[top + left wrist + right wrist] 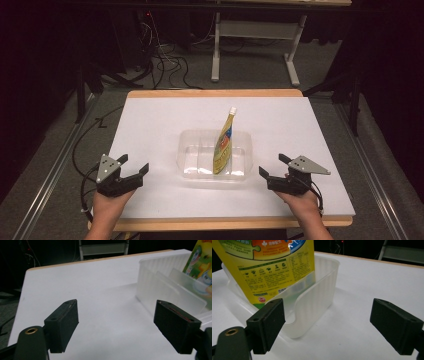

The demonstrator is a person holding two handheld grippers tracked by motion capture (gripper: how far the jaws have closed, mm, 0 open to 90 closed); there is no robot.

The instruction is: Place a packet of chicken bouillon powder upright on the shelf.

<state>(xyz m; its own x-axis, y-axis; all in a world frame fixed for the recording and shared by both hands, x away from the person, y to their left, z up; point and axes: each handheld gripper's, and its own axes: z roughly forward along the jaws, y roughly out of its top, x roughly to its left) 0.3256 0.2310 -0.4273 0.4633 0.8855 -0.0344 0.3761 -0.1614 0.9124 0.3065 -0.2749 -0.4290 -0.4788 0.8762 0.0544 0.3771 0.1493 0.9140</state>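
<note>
Left claw: the left claw (134, 168) rests at the near left of the table (150, 125), held by the person's left hand (107, 205). Its jaws stand wide apart with nothing between them. A grey plate sits on top of it and a cable trails off its left side.

Left claw to bin: in the left gripper view the left claw (115, 325) looks over bare white table (100, 290), and the clear bin (160, 287) lies ahead and to its right, apart from the jaws.

Bin: a clear plastic bin (215, 155) sits near the middle of the table, between the two claws. Thin clear dividers stand inside it.

Pouch: a yellow pouch (225, 145) with a white cap stands in the right part of the bin, leaning, its cap end rising above the rim. Its printed corner (200, 262) shows behind the dividers in the left gripper view.

Right claw: the right claw (272, 167) rests at the near right of the table, held by the right hand (305, 207). Its jaws are spread wide and hold nothing.

Right claw to pouch: in the right gripper view the right claw (327, 325) has the bin (317, 297) and pouch (274, 267) ahead on its left, near its left jaw.
</note>
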